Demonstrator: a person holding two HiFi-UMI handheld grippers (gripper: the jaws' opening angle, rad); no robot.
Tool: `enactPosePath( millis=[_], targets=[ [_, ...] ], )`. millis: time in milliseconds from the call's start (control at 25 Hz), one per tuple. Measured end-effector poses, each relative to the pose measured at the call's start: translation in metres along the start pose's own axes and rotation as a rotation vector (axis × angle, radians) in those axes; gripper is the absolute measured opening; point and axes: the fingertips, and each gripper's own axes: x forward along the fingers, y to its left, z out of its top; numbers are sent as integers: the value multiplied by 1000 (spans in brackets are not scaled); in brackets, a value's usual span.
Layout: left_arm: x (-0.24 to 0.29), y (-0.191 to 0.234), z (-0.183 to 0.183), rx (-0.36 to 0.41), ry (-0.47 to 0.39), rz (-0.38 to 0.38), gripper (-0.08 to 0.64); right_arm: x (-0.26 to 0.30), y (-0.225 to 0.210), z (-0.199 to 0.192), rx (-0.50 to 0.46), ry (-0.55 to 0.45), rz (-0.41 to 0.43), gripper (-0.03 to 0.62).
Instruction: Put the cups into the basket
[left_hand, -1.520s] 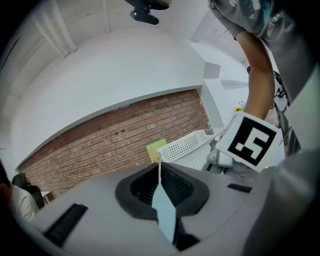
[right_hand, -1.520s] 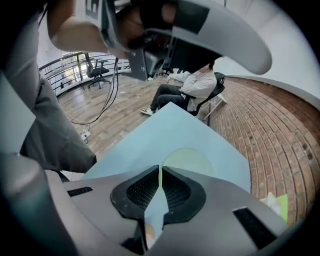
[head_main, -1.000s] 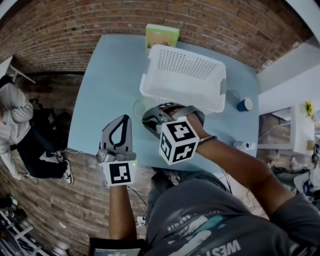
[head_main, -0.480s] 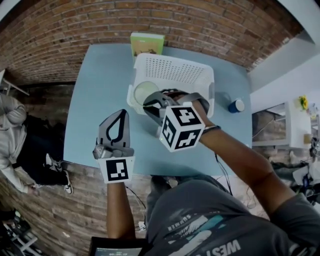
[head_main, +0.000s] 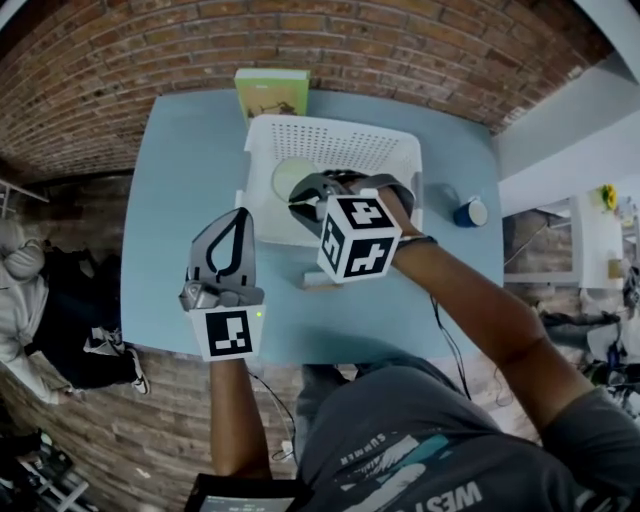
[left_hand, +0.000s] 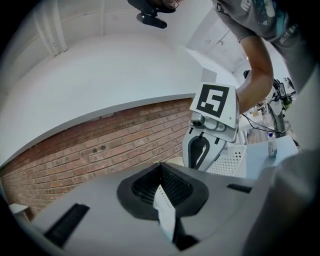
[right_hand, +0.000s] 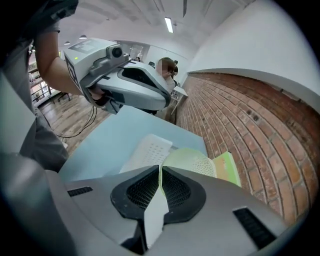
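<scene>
While right gripper (head_main: 297, 201) pinches cup (head_main: 291, 177) over basket (head_main: 400, 146), left gripper (head_main: 238, 218) pressed together, blue table (head_main: 180, 220), brick wall (head_main: 400, 40).

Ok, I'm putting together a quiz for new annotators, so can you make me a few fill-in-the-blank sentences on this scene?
1. The right gripper is shut on the rim of a translucent pale ___ cup.
2. That cup is held over the white basket, which stands on a light ___ table.
3. The left gripper is shut with ___ between its jaws.

Missing words: green; blue; nothing.
</scene>
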Motion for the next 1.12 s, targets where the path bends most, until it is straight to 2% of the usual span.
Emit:
enactPosePath(
  millis=[240,640,1120],
  targets=[
    [38,-1,-8,6,25,-21,2,27,-6,-29,20,9,51,31],
    [87,-5,-21,24,63,-44,2,62,-6,-61,-83,47,97,31],
    [111,-7,-25,81,105,-59,0,100,-1,-82,-95,53,160,31]
  ],
)
